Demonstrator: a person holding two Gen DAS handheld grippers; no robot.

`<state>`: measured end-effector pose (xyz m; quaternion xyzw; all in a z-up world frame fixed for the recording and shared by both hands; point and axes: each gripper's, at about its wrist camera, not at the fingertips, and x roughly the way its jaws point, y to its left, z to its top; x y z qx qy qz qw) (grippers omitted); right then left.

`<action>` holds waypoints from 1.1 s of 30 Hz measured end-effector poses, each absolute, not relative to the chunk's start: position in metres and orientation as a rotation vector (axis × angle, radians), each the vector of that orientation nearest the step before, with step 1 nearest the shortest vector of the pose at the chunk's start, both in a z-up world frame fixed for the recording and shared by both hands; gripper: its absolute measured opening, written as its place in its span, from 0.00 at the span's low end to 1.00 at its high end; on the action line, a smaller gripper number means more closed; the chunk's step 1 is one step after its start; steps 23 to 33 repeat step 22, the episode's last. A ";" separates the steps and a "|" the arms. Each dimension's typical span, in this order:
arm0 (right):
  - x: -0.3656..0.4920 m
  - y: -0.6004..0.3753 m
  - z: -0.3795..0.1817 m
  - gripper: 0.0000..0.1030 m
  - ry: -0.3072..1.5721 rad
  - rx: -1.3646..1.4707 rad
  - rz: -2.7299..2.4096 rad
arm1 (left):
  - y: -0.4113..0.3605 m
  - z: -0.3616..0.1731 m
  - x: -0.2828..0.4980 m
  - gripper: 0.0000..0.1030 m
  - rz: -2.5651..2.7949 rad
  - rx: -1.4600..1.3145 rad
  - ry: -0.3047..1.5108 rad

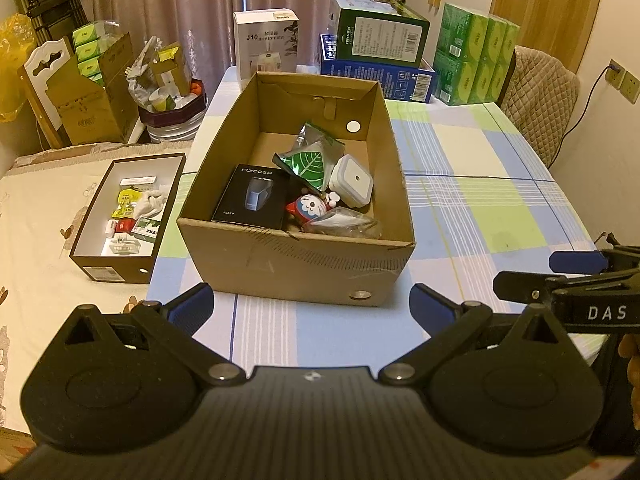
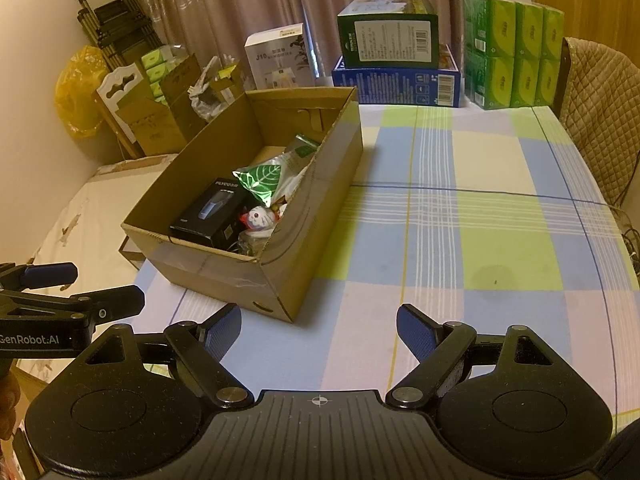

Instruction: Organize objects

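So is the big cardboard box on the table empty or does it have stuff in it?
Partly filled: the cardboard box holds a black shaver box, leaf pouch and white container.

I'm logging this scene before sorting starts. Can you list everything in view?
Cardboard box: 1, brown, table centre.
Shaver box: 1, black, inside.
Leaf pouch: 1, green, inside.
Square container: 1, white, inside.
Cartoon toy: 1, red-white, inside.
Shoebox: 1, dark, left.
Humidifier box: 1, white, rear.
Tissue packs: stack, green, rear right.
Table: 1, checked cloth.
Left gripper: open.
Right gripper: open.
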<state>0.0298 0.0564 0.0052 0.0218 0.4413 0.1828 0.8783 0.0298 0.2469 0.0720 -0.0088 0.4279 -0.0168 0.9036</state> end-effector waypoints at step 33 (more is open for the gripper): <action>0.031 0.055 0.007 0.80 0.921 0.049 0.378 | 0.246 0.074 0.031 0.99 -0.039 -0.027 0.859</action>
